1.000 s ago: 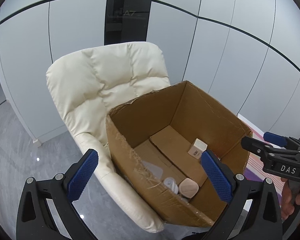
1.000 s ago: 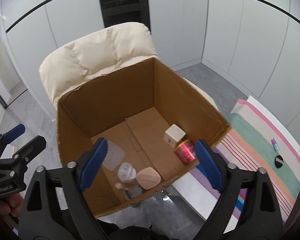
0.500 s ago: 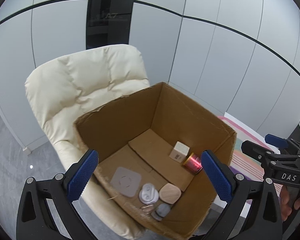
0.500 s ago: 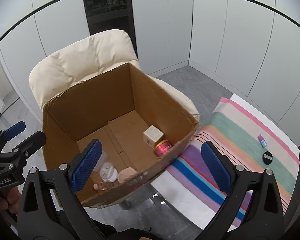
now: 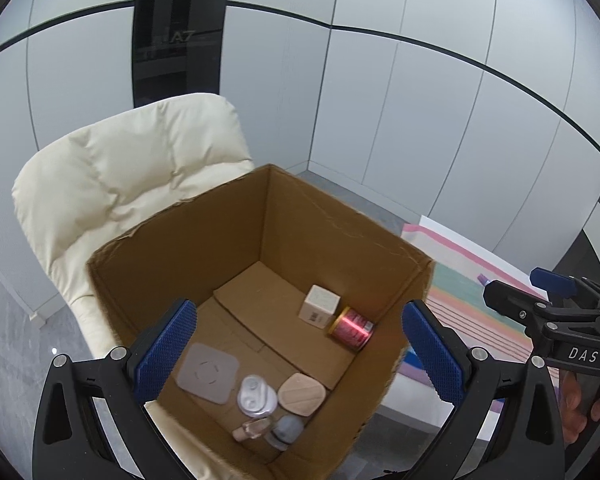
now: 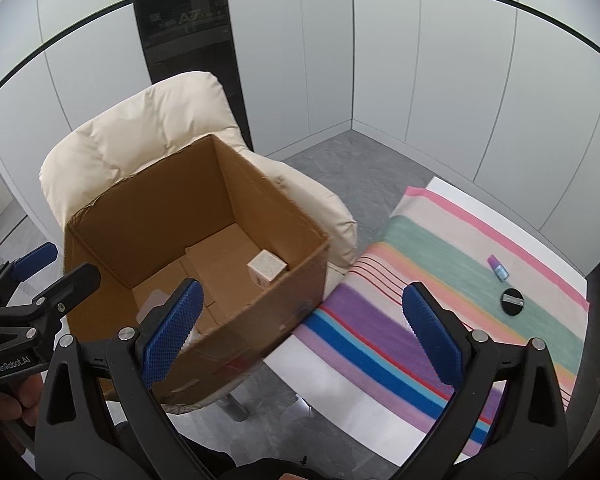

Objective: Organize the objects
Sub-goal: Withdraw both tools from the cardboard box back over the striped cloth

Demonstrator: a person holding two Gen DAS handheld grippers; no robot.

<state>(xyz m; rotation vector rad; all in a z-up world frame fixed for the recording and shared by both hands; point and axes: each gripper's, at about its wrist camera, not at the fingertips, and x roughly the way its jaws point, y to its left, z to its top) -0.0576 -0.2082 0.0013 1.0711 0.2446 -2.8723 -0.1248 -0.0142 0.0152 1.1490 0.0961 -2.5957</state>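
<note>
An open cardboard box [image 5: 204,248] sits on the seat of a cream padded armchair [image 5: 112,176], its flaps out of sight and its interior fully exposed from above. On the box floor, toward the right wall, a small white carton [image 5: 320,305] stands upright, and just beside it a red can [image 5: 351,327] lies on its side. Nearer the front wall a cluster has gathered: a flat grey square pad [image 5: 207,372], a white lidded piece [image 5: 256,395], a tan rounded-square case [image 5: 302,394] touching it, a small grey-blue jar [image 5: 287,430] and a little clear bottle [image 5: 252,432] (its contents too small to make out).

The left gripper [image 5: 296,354] hangs above the box with its blue pads spread wide and nothing between them. The right gripper [image 6: 302,334] is likewise spread apart and empty – it hovers over the gap where the box's right wall meets a striped cloth [image 6: 440,264] laid over a white table [image 6: 340,412]. In the left wrist view the right gripper shows at the far right edge, out over the cloth.

Two things lie on the cloth, well apart from the box – a small purple-capped bottle [image 6: 498,268] on its side and, near it, a black round disc [image 6: 512,301].
</note>
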